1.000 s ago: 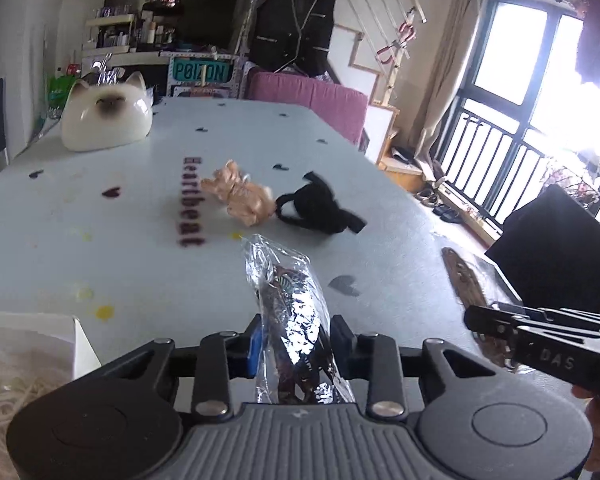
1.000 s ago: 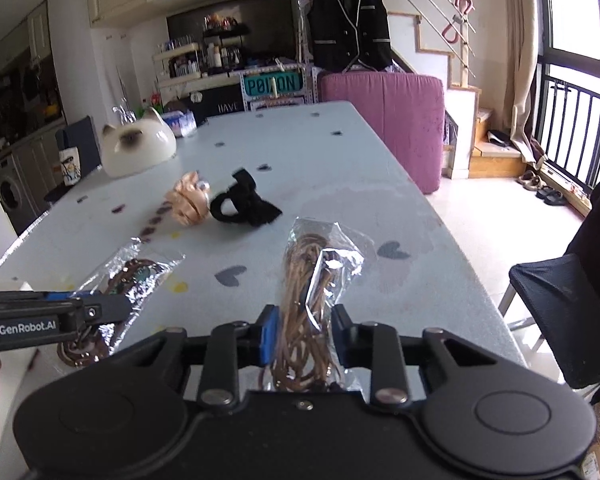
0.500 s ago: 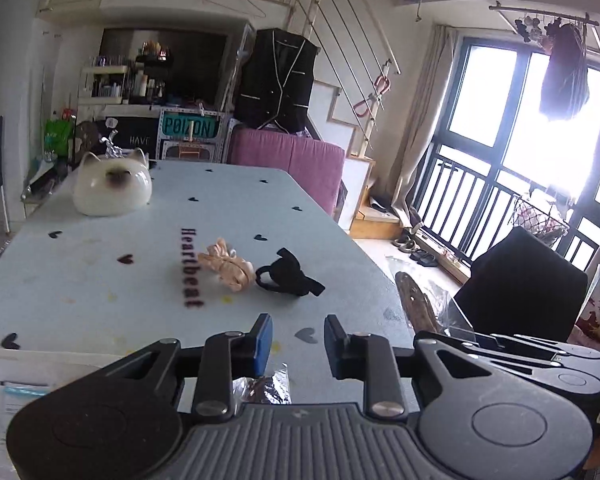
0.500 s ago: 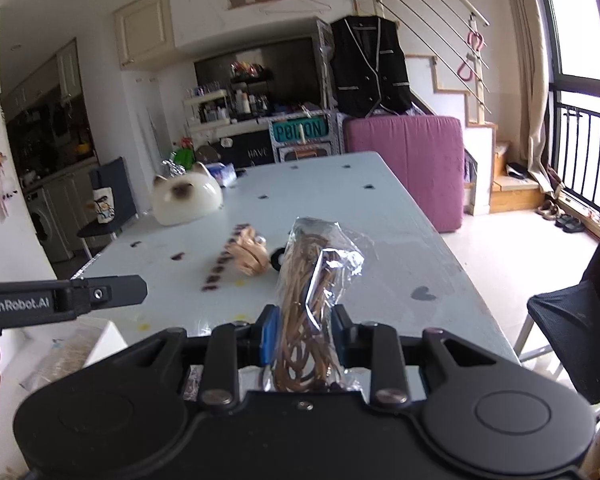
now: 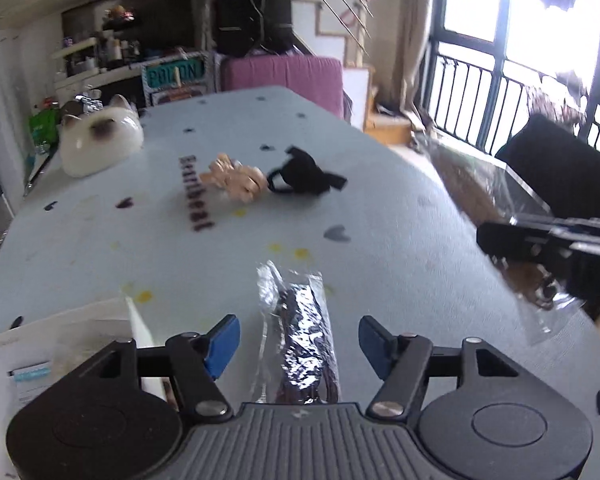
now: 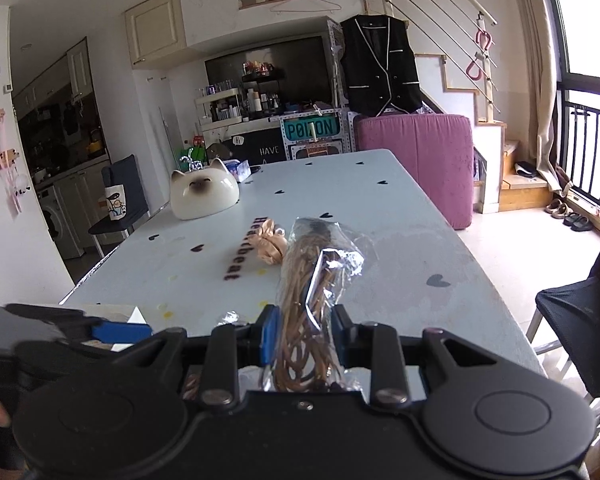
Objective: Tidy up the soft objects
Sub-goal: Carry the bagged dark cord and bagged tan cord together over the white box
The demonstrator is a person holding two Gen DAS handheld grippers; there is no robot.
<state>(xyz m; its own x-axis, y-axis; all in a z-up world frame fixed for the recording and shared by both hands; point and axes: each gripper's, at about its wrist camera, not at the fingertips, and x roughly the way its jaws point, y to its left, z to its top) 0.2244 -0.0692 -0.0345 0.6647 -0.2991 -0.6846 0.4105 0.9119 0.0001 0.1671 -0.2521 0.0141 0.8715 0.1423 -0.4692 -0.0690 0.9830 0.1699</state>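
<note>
- Since 1 s ago: left gripper [image 5: 298,338] went from clamped on dark-cord packet [image 5: 300,336] to jaws opening, blue pads well clear on both sides; packet lies between them, lower centre of left view, not pressed.
- Right gripper [image 6: 304,334] risen since then; jaws clamped on tan-cord packet [image 6: 312,280], held above table [image 6: 400,240], centre of right view.
- Progress (judgement): early. White box [image 5: 60,344], lower left of left view, prob. the drop spot; can't tell whether dark packet rests on table or on box edge.
- Left to do: tan packet not yet placed; beige scrunchie [image 5: 236,178] & black scrunchie [image 5: 304,178] untouched, mid-table.
- Left view only: black scrunchie, box contents, right gripper at right edge w/ its packet.
- Right view only: firm clamp on tan packet; black scrunchie hidden behind it; left gripper's blue pad [image 6: 120,332] at lower left.
</note>
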